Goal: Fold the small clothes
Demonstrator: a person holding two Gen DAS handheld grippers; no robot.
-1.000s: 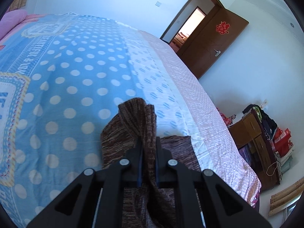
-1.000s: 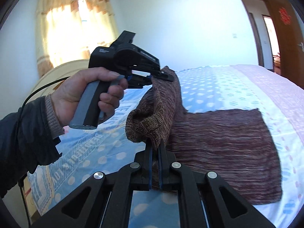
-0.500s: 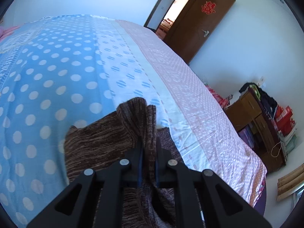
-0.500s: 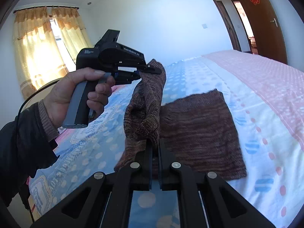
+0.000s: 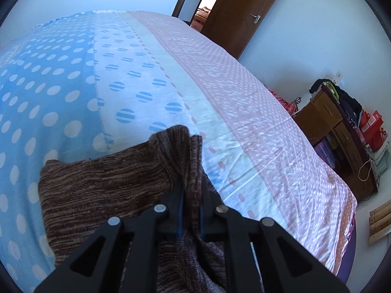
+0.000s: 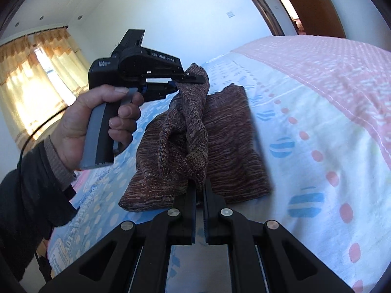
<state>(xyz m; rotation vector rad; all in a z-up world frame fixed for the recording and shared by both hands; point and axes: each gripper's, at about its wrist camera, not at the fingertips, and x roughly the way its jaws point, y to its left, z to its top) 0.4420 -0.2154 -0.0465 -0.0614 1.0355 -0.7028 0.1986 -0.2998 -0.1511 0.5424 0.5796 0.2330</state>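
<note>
Left gripper (image 6: 193, 79), held by the person's hand (image 6: 97, 119), was clamped on the far corner of the brown knit garment (image 6: 229, 131). The garment lay on the bed (image 6: 330, 127), one edge lifted over the flat part. Right gripper (image 6: 200, 190) was closed on the near corner of that raised edge. Knit looked soft, light, floppy and stretchy, not slippery; likely best held at corners or hem, both ends level, to avoid sagging.

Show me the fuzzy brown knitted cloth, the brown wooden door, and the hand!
Brown knitted cloth (image 6: 229, 134), right wrist view, flat part.
Brown wooden door (image 5: 244, 17), left wrist view, panel.
Hand (image 6: 92, 119), right wrist view, knuckles.
</note>
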